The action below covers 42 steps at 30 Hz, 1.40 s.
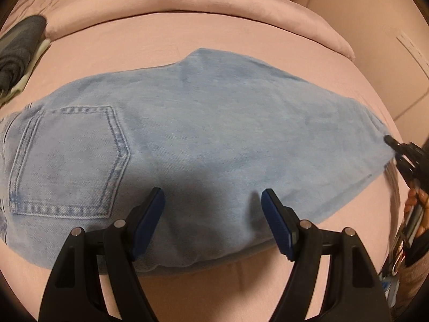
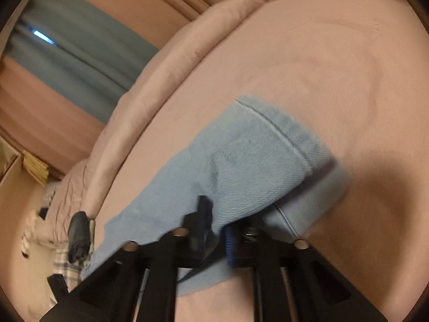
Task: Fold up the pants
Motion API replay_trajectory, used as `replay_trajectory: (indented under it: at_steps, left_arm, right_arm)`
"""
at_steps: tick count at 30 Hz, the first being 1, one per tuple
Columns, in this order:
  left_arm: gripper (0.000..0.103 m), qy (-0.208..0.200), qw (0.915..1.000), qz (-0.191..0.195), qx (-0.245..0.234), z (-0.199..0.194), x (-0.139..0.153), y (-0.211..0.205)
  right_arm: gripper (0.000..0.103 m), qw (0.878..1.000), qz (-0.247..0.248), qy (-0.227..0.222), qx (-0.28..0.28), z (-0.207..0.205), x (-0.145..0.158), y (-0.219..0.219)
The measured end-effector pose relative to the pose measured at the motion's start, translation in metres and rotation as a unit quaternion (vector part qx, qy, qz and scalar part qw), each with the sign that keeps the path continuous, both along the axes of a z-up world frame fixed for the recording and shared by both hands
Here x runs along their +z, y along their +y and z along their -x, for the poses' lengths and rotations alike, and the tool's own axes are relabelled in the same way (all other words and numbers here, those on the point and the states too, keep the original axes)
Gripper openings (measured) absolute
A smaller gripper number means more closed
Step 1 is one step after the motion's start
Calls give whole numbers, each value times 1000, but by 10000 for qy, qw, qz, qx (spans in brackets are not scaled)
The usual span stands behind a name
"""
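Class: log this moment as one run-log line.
task: fold pants | jeans: flat on pink bed | left gripper: open, over jeans | right gripper: shut on jeans end

Pink bed (image 1: 241, 40) carries light-blue jeans (image 1: 203, 123) spread mid-surface; dark folded clothes (image 1: 18, 48) sit at its far-left edge.

No legible text, label, brand mark, number or sign appears in either wrist view. The stitched back pocket of the pants (image 1: 67, 161) bears no readable tag or lettering, and the motion blur in the right wrist view leaves any fine print there undecipherable.
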<state>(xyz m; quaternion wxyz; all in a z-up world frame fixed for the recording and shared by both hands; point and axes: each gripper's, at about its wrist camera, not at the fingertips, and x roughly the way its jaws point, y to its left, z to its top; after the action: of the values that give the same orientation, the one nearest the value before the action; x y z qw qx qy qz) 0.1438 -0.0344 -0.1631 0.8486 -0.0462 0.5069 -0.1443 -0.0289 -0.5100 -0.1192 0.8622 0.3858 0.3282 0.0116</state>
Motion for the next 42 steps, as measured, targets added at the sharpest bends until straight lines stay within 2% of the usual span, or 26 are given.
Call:
replay_trajectory:
  at_steps: [3, 4, 5, 6, 7, 9, 10, 11, 13, 14, 15, 17, 19, 22, 23, 24, 27, 29, 31, 32, 33, 34, 36, 39, 40, 42]
  left_arm:
    - [67, 95, 9994, 207, 258, -4, 0, 10]
    - [63, 123, 9991, 270, 318, -6, 0, 13]
    - [60, 156, 9986, 337, 380, -7, 0, 16]
    - [55, 202, 9980, 414, 429, -8, 1, 20]
    - [51, 231, 9976, 461, 456, -6, 2, 23]
    - [52, 230, 9974, 325, 604, -3, 5, 32]
    - [52, 211, 9973, 217, 669, -1, 6, 37]
    - [52, 177, 9971, 136, 723, 2, 9, 43]
    - [55, 133, 9971, 358, 656, 11, 12, 59]
    - [59, 26, 9974, 140, 705, 13, 16, 62]
    - [65, -133, 9968, -234, 751, 15, 19, 63]
    - [68, -286, 9953, -478, 795, 16, 23, 68]
    - [69, -216, 9956, -267, 875, 15, 22, 79]
    - [68, -131, 9945, -202, 1022, 7, 14, 84]
    - [68, -83, 9943, -204, 1045, 7, 12, 91]
    - [67, -43, 9942, -193, 1053, 7, 9, 95]
    - [63, -100, 9946, -216, 1010, 13, 8, 100]
    - [57, -112, 9946, -167, 1019, 17, 8, 107]
    - [53, -89, 9939, 65, 1098, 18, 7, 117]
    - [52, -49, 9928, 254, 1172, 18, 6, 125]
    - [52, -32, 9920, 359, 1206, 18, 6, 127]
    - [52, -25, 9918, 440, 1202, 19, 7, 129]
    - [53, -8, 9923, 443, 1157, 19, 8, 130]
    - [57, -17, 9932, 352, 1108, 21, 9, 125]
    - [58, -26, 9932, 352, 1107, 21, 9, 124]
    - [58, -42, 9934, 309, 1103, 21, 10, 123]
  right_arm:
    - [9, 9972, 509, -471, 268, 7, 21, 11]
    - [9, 9969, 679, -281, 279, 6, 19, 13]
    - [11, 9975, 658, -61, 266, 2, 11, 9]
    - [12, 9975, 441, 549, 76, -4, -11, -4]
    - [7, 9973, 125, 720, 6, -1, -27, -16]
    - [8, 9982, -355, 486, -39, 7, -34, -31]
    - [9, 9985, -195, 496, -88, 10, -29, -34]
    - [13, 9985, 99, 526, -141, 12, -22, -37]
    - [26, 9952, 700, 550, -404, 17, -3, -39]
    - [45, 9919, 977, 567, -580, 19, 5, -39]
    - [58, 9857, 1351, 574, -825, 23, 16, -38]
    - [58, 9745, 2017, 304, -932, 24, 41, -23]
    - [58, 9723, 2280, 61, -519, 12, 54, 0]
    - [51, 9709, 2223, -267, 852, -24, 56, 53]
    - [38, 9683, 2173, -304, 1193, -33, 54, 66]
    - [31, 9639, 2174, -289, 1512, -45, 52, 81]
    - [30, 9445, 2513, -316, 2090, -77, 48, 121]
    - [30, 9388, 2532, -205, 2326, -90, 39, 132]
    - [30, 9269, 2581, 559, 2667, -115, 0, 143]
    - [29, 9283, 2498, 586, 2691, -114, -17, 139]
    - [29, 9321, 2436, 372, 2655, -114, -13, 136]
    - [29, 9323, 2316, 409, 2748, -116, -9, 130]
    - [29, 9404, 2099, 475, 2632, -118, -3, 117]
    - [29, 9460, 2162, 368, 2386, -122, 7, 113]
    - [29, 9447, 2090, 350, 2501, -124, 8, 117]
    - [29, 9356, 2071, 635, 2787, -135, -2, 129]
